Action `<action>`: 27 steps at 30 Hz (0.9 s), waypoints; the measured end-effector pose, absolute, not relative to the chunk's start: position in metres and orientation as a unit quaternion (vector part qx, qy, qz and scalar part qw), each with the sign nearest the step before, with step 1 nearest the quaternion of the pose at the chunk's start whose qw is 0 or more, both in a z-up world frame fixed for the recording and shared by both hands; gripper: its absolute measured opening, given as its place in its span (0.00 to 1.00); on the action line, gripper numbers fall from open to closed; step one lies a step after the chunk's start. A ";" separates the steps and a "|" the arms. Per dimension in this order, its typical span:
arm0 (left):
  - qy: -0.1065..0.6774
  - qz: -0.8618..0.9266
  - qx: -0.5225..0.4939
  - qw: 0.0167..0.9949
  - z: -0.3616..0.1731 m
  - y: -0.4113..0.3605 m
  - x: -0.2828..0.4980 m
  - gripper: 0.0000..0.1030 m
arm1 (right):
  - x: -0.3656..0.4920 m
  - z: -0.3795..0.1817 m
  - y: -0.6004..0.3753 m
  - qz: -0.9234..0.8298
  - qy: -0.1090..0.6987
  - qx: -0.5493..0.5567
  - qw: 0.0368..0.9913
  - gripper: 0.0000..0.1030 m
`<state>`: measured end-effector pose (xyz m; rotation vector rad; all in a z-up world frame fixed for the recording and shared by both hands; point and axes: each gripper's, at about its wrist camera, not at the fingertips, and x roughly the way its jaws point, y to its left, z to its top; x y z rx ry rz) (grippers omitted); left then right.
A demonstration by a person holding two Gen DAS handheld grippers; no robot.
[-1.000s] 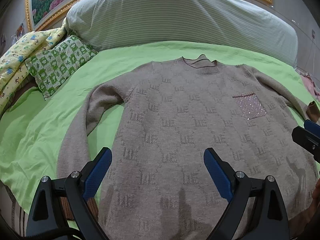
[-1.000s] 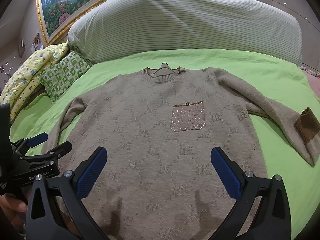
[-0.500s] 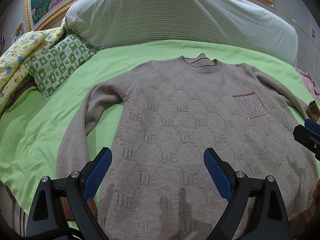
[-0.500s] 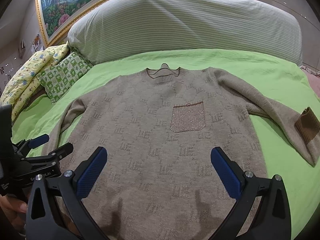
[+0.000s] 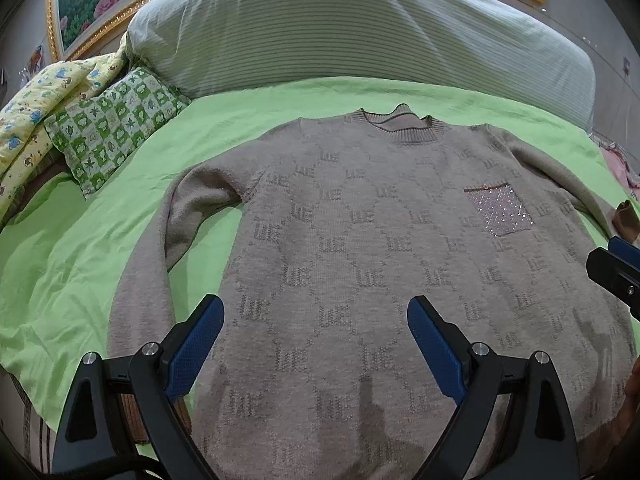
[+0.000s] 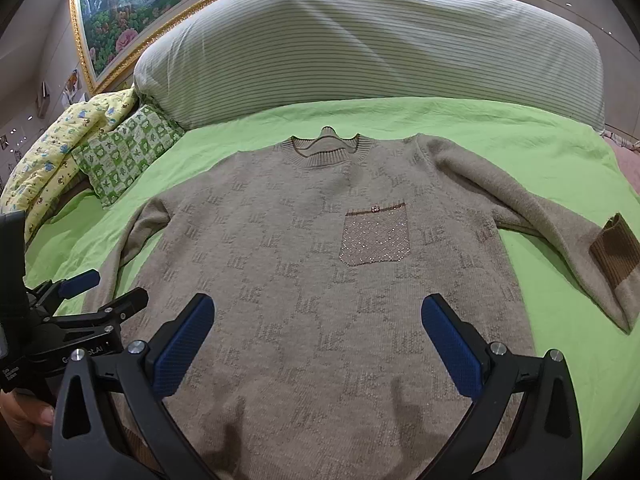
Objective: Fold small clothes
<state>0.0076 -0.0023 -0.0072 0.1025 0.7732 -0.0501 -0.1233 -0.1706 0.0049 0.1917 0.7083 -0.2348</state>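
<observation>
Jaws spread wide on both your left gripper (image 5: 316,316) and right gripper (image 6: 318,316), above the flat sweater (image 6: 304,264) on the bed (image 6: 540,148).

Left gripper (image 5: 316,322), right gripper (image 6: 318,322): fingers spread wide, empty, side by side.

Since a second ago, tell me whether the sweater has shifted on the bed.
No. The sweater lies as before; its collar keeps its place against the green sheet.
</observation>
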 end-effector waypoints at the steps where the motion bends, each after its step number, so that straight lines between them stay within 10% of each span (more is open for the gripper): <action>1: 0.376 -0.026 0.047 0.925 -0.007 -0.002 0.008 0.91 | -0.123 0.005 -0.171 -0.115 0.346 0.094 0.927 1.00; 27: 0.404 -0.018 0.059 0.913 -0.009 -0.006 0.027 0.91 | -0.148 0.012 -0.222 -0.163 0.334 0.124 0.920 1.00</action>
